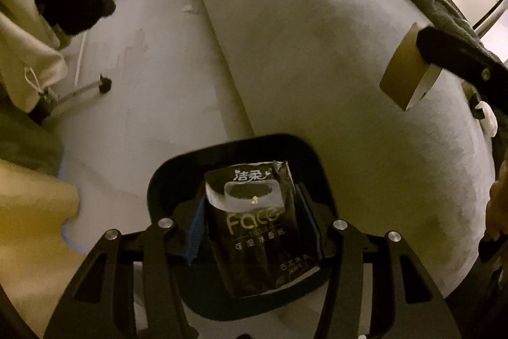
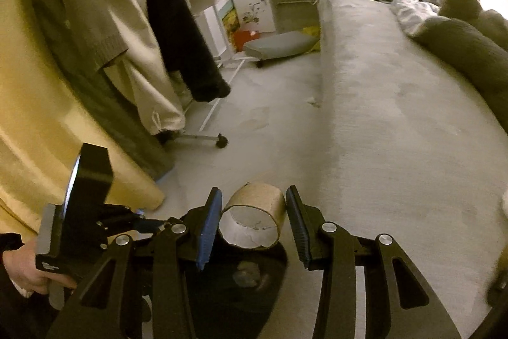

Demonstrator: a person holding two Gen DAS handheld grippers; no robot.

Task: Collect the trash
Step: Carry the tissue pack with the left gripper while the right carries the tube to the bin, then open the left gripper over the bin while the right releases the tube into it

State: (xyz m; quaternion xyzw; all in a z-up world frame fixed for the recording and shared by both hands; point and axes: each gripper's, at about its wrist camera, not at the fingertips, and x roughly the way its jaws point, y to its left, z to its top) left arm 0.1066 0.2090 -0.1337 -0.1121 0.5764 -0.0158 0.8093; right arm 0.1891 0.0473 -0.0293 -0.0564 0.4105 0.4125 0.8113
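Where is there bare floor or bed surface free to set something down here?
Bare floor runs between the clothes rack and the bed edge. The bed's near stretch is bare too. Crowded: the bedding at its far end, and the floor under the hanging clothes.

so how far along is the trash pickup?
Done: something crumpled already lies in the black bin. In hand: left gripper holds a black tissue pack over the bin; right gripper holds a cardboard tube above it too. Left: drop both, then a small white scrap on the floor by the bed.
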